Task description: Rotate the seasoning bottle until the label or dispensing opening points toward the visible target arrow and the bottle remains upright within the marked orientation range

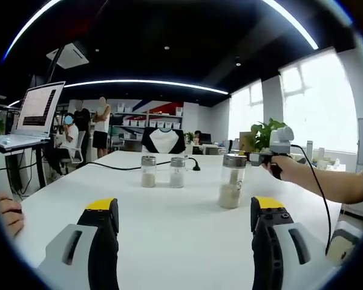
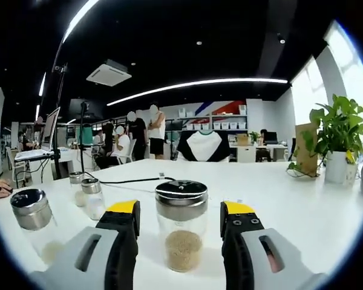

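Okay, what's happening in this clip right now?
A person holds a gripper in each hand over a white table. The right gripper is open with its jaws either side of an upright seasoning bottle, not yet closed on it. The left gripper is open and hangs back, holding nothing. Two small shakers stand further back. No target arrow is visible.

No legible text, brand, number or sign was found in either view. The laptop screen (image 1: pixel 41 107) carried dark lines of writing, too small to read. The seasoning bottle (image 2: pixel 181 225) showed no readable label.
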Available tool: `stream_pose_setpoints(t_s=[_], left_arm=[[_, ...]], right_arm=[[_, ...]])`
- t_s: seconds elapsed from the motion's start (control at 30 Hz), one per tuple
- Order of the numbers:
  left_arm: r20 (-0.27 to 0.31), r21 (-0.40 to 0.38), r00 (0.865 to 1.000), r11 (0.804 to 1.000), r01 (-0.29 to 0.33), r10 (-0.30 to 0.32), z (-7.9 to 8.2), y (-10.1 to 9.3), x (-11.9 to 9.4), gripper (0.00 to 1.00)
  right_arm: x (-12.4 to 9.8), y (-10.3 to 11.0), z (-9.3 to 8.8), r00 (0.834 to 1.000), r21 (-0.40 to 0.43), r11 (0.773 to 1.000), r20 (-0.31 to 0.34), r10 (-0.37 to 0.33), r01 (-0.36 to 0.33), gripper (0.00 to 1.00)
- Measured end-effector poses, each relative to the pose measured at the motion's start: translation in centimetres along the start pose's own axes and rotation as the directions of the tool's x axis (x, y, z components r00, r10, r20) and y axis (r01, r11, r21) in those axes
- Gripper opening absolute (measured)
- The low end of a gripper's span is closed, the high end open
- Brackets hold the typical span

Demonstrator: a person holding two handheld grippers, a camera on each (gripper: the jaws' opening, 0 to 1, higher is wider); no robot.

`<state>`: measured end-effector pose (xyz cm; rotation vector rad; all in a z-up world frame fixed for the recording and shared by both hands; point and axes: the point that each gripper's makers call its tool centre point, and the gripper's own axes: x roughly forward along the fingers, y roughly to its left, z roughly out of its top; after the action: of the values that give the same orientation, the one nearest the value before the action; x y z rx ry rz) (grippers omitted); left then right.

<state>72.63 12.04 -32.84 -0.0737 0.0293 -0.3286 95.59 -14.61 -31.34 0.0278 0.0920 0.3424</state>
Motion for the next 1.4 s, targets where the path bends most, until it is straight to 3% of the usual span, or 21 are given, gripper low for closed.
stream_pose_setpoints(t_s=[0.1, 0.43, 0.73, 1.4], left_arm=[[0.003, 0.000, 1.000, 1.000, -0.004, 0.004, 0.1, 0.1, 0.0, 0.95], [0.000, -0.007, 1.000, 1.000, -0.001, 0.001, -0.1, 0.3, 0.0, 0.95], [-0.012, -0.020, 1.000, 1.000, 0.009, -0.009, -0.4, 0.3, 0.1, 0.95], [-0.012, -0.023, 1.000, 1.000, 0.003, -0.003, -0.4, 0.4, 0.0, 0.94]], right_arm=[[0.2, 0.1, 0.5, 1.000, -0.027, 1.000, 0.029, -0.003, 0.004, 0.52], [1.6, -0.5, 0.4, 0.999, -0.006, 0.999, 0.015, -0.033, 0.033, 0.45], [2.3, -0.3, 0.3, 1.000, 0.005, 1.000, 0.019, -0.017, 0.017, 0.40], [2.6, -0.5, 0.4, 0.999, -0.025, 0.999, 0.019, -0.033, 0.034, 0.39]])
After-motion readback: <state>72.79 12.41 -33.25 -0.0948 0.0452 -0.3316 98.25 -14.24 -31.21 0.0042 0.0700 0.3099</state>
